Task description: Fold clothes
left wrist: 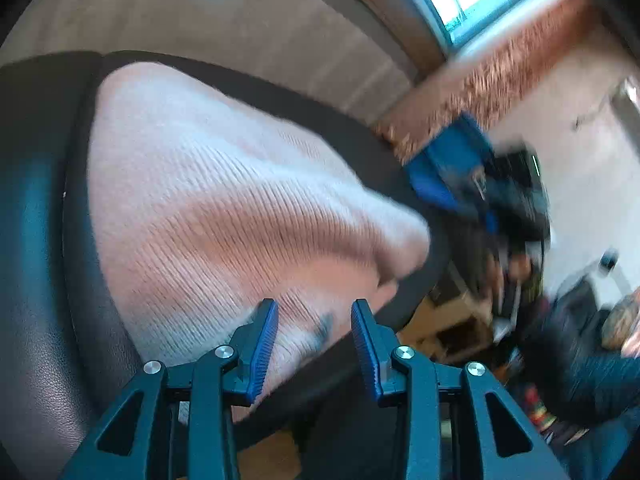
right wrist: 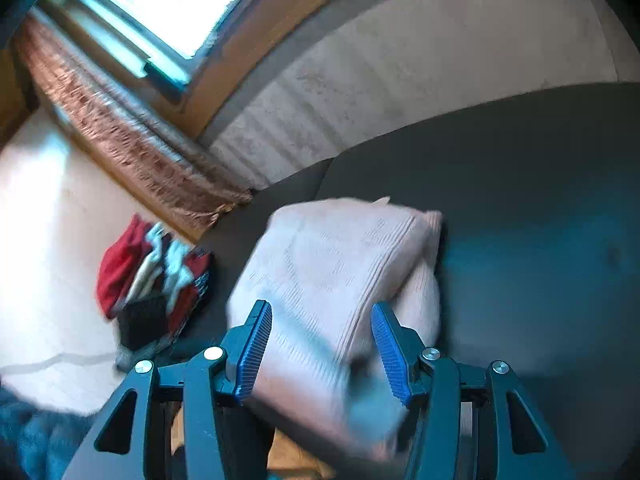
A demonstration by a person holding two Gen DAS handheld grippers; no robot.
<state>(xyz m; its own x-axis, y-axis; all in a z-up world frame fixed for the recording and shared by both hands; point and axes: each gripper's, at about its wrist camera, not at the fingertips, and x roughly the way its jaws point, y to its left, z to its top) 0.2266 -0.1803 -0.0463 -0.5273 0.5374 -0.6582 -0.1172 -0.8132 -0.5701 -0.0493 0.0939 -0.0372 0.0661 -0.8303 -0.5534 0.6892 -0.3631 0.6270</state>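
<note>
Lying folded on the dark seat [right wrist: 520,200], the pale knit garment [right wrist: 332,272] could slump open, since the left gripper [left wrist: 315,344] and right gripper [right wrist: 322,350] both stand parted, pads pressing nothing.

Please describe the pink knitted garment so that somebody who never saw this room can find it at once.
Find the dark cushioned seat below the window. The pink knitted garment lies folded on it, near the front edge. It is pale pink with fine ribs, unlike the red and white pile of clothes beside the seat.
</note>
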